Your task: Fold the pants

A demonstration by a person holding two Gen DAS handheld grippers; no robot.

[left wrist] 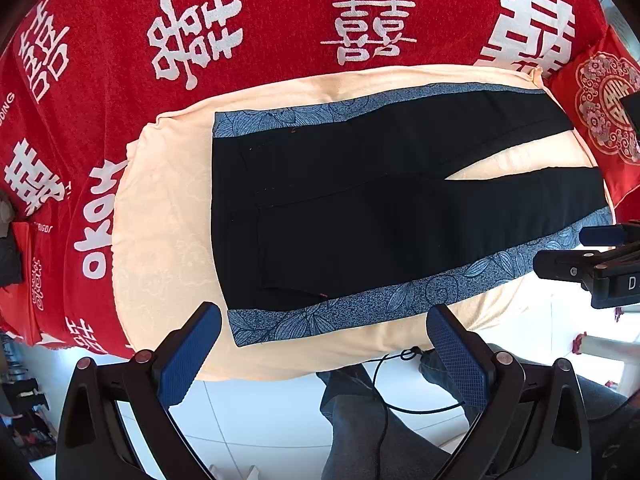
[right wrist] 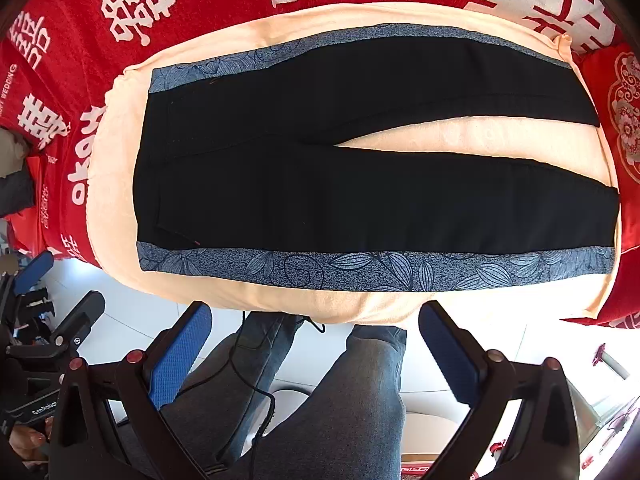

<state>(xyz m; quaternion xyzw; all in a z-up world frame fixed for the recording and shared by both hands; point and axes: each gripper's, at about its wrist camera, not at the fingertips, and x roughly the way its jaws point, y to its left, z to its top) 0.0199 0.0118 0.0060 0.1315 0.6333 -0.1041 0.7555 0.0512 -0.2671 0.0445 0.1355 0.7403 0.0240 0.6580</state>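
Black pants [left wrist: 360, 216] [right wrist: 340, 184] with blue leaf-patterned side stripes [right wrist: 360, 270] lie flat on a peach cloth [left wrist: 160, 220] [right wrist: 392, 138], waistband to the left and the two legs spread apart to the right. My left gripper [left wrist: 324, 336] hovers open above the near edge of the cloth, just short of the waist-end corner. My right gripper [right wrist: 316, 330] is also open, held over the floor in front of the near edge, below the middle of the pants. Neither one touches the fabric.
A red bedspread [left wrist: 280, 20] [right wrist: 200, 8] with white characters lies under the peach cloth. A red cushion [left wrist: 608, 120] [right wrist: 628, 120] sits at the right end. A person's legs in jeans [right wrist: 352, 400] and a black cable [left wrist: 384, 392] are below, over white floor tiles.
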